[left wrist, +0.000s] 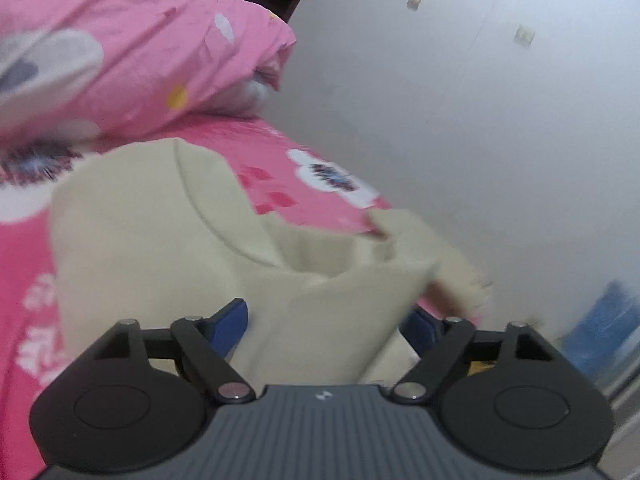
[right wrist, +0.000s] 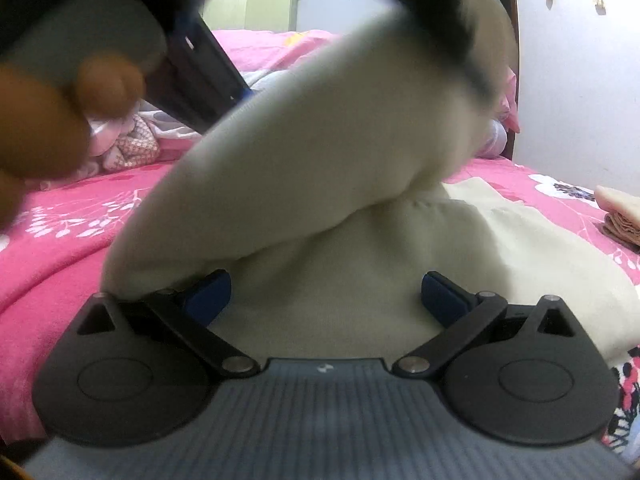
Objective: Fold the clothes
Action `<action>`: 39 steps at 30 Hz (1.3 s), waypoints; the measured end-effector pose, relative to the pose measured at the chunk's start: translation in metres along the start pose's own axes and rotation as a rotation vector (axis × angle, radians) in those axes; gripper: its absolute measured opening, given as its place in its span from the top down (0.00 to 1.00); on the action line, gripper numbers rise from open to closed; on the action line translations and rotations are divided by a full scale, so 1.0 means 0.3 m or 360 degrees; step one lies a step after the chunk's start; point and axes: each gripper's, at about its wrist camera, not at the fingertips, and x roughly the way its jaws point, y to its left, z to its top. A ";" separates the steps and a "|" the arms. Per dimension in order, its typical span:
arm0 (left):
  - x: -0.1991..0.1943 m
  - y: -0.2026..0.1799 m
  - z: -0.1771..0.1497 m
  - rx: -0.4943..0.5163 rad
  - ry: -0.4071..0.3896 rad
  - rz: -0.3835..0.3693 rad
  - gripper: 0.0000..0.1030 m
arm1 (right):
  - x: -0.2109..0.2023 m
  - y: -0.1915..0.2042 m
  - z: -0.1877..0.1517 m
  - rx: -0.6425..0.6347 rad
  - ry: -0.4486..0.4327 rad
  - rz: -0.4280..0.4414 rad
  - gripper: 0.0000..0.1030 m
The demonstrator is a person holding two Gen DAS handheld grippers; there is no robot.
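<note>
Cream cloth on the pink bed

The cream cloth (left wrist: 160,240) lies on the pink bed sheet (left wrist: 24,280), stretching away from the grippers toward the pillow (left wrist: 120,48). The left gripper (left wrist: 324,320) is wide open with a fold of cloth loose between its fingers. The right gripper (right wrist: 326,296) is wide open too, cloth bunched just in front

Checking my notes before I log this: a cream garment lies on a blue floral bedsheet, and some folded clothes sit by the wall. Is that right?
Not quite: the bedsheet is pink with white flowers, not blue, as the right wrist view shows. The rest holds: the cream garment lies on it, and the folded clothes sit by the wall.
</note>
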 end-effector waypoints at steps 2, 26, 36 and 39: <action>-0.056 0.022 0.009 -0.0069 -0.0058 -0.0064 0.17 | 0.001 -0.001 0.002 -0.0001 0.0003 0.0001 0.01; -0.250 0.105 -0.321 0.0238 -0.0105 0.0501 0.15 | -0.248 -0.283 0.112 0.0798 -0.0019 0.0473 0.04; -0.078 -0.020 -0.350 0.0669 -0.0055 0.0860 0.45 | -0.018 -0.269 0.162 0.1013 0.0148 0.0414 0.73; -0.072 -0.073 -0.356 0.0841 -0.0072 0.0885 0.46 | -0.085 -0.263 0.198 0.0859 0.0006 0.0405 0.77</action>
